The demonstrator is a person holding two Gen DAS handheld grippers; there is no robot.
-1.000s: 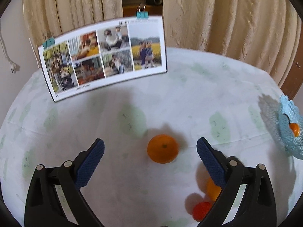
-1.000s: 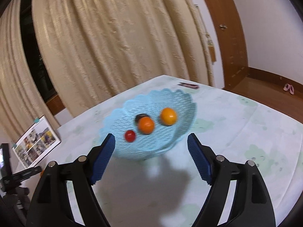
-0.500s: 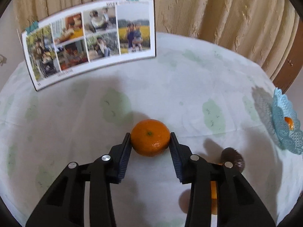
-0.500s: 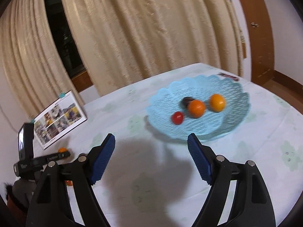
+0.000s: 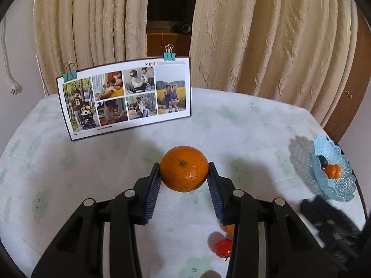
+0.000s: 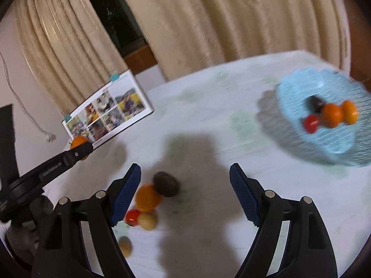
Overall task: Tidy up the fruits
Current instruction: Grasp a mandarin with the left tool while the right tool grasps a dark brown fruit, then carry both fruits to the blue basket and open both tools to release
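Note:
My left gripper [image 5: 184, 176] is shut on a mandarin orange [image 5: 184, 172] and holds it above the table; the orange also shows in the right wrist view [image 6: 78, 141]. My right gripper [image 6: 185, 186] is open and empty above a cluster of loose fruit: an orange fruit [image 6: 148, 197], a dark brown fruit [image 6: 166, 183], a red tomato [image 6: 132, 216] and a pale yellow fruit [image 6: 147, 220]. The light blue basket [image 6: 289, 92] at the right holds several fruits; it also shows in the left wrist view [image 5: 324, 148].
A photo collage board [image 5: 126, 97] stands at the back of the table, held by binder clips. Cream curtains hang behind. A red tomato [image 5: 223, 247] lies under my left gripper's right finger. Another small tan fruit [image 6: 125, 245] lies near the front.
My left gripper has lifted the mandarin off the table. My right gripper has swung left and down, from facing the basket to over the loose fruit.

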